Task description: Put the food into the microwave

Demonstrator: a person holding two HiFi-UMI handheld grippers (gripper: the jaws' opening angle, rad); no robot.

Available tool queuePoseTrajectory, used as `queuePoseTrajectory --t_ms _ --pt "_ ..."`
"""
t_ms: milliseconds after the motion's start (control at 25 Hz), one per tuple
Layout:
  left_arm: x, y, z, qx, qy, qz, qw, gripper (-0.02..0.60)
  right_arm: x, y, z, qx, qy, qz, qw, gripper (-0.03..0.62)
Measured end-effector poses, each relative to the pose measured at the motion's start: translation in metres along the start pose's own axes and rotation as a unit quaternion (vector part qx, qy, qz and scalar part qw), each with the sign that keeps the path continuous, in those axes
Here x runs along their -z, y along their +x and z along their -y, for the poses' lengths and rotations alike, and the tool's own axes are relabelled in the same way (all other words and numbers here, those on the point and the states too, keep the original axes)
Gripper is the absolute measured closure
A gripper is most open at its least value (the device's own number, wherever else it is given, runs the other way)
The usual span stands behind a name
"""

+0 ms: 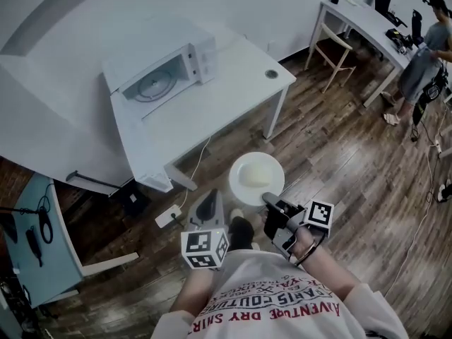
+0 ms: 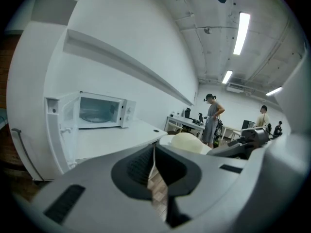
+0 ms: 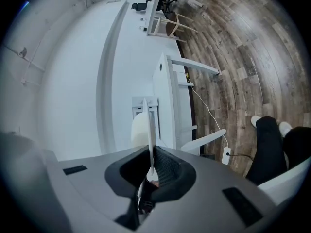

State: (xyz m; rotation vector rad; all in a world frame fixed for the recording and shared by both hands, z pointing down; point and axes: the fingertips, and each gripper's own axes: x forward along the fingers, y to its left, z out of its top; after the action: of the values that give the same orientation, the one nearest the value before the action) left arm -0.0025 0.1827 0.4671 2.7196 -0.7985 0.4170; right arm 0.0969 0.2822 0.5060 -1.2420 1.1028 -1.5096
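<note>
While both forearms reach forward at waist height in the head view, the right gripper [image 1: 271, 201] points slightly down with its jaws clamped on the near rim of a white plate [image 1: 244, 162], and the pale round food [image 1: 259, 179] sits on that plate just beyond the tips. Just to its left, the left gripper [image 1: 208, 203] is held level with it, apart from the plate. Well ahead of both and to the left stands a white table [image 1: 233, 83] bearing the microwave [image 1: 164, 73], its door swung open. A power strip [image 1: 168, 216] lies on the wooden floor [image 1: 339, 161] near the left gripper, and far off to the right another person [image 1: 424, 55] stands at a second table [image 1: 360, 16] with a chair [image 1: 337, 51]. Red print on the holder's shirt [image 1: 275, 302], upside down from here, partly reads "AVENTURE DRY SHIR". From the left gripper view, the left gripper's jaws meet at the tips with nothing between them; the microwave is ahead to the left, while the food and the right gripper lie close on the right. From the right gripper view, the plate runs edge-on straight out from the closed jaws, food on its left face, with the table beyond and the holder's dark trouser legs [image 3: 272, 144] at the right.
</note>
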Motion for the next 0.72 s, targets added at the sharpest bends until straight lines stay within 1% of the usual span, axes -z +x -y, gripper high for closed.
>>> queuePoseTrajectory --t_ms 80,200,280,400,480,560,720 --pt "-0.011 0.026 -0.008 0.008 -0.002 0.002 1.0 0.568 -0.014 0.019 -0.005 0.004 -0.003 0.001 1.0 0.571" --pt "-0.036 0.067 -0.023 0.021 0.014 0.014 0.9996 0.568 -0.035 0.048 -0.017 0.003 -0.011 0.001 1.0 0.571" --pt "-0.059 0.092 -0.038 0.021 0.02 0.027 0.9992 0.568 -0.05 0.071 -0.028 0.0 -0.014 0.004 1.0 0.571" --pt "-0.086 0.115 -0.06 0.018 0.021 0.041 0.9988 0.568 -0.066 0.103 -0.043 -0.007 -0.01 0.002 1.0 0.571" --pt "-0.096 0.127 -0.074 0.01 0.024 0.042 0.9988 0.568 -0.076 0.124 -0.053 -0.009 -0.009 -0.003 1.0 0.571" --pt "-0.102 0.136 -0.089 -0.003 0.016 0.04 0.999 0.568 -0.083 0.147 -0.062 -0.01 -0.011 -0.013 1.0 0.571" --pt "-0.101 0.147 -0.117 -0.036 0.0 0.032 0.9988 0.568 -0.092 0.189 -0.073 -0.011 -0.011 -0.045 0.999 0.571"
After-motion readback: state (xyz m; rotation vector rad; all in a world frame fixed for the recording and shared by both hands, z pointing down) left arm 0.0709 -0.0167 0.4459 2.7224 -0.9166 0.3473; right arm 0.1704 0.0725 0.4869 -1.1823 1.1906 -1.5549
